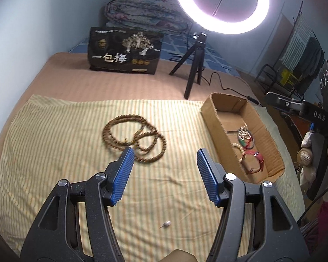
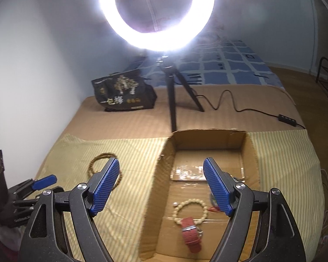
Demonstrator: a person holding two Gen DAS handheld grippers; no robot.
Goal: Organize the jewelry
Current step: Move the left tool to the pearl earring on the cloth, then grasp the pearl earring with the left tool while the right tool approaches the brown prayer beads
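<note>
A long brown bead necklace (image 1: pixel 134 138) lies coiled on the yellow striped cloth (image 1: pixel 54 144). My left gripper (image 1: pixel 165 155) hovers open just this side of it, nothing between its blue pads. To the right stands a shallow cardboard box (image 1: pixel 216 118) with beaded bracelets (image 1: pixel 245 134) and a red-strapped watch (image 1: pixel 257 156) inside. The right gripper (image 2: pixel 161 167) hangs open over the cardboard box (image 2: pixel 161 172), empty, above a cream bead bracelet (image 2: pixel 191 211) and the red watch (image 2: pixel 191 231). The brown necklace (image 2: pixel 98 163) shows to its left, half hidden by a finger. The left gripper (image 2: pixel 43 181) appears at the left edge.
A ring light (image 1: pixel 220 6) on a black tripod (image 1: pixel 192 69) stands behind the box, its cable (image 2: pixel 240 107) trailing right. A black printed bag (image 1: pixel 124 51) and folded quilt (image 1: pixel 146 13) sit at the back. A small silver piece (image 1: pixel 165 224) lies on the cloth near me.
</note>
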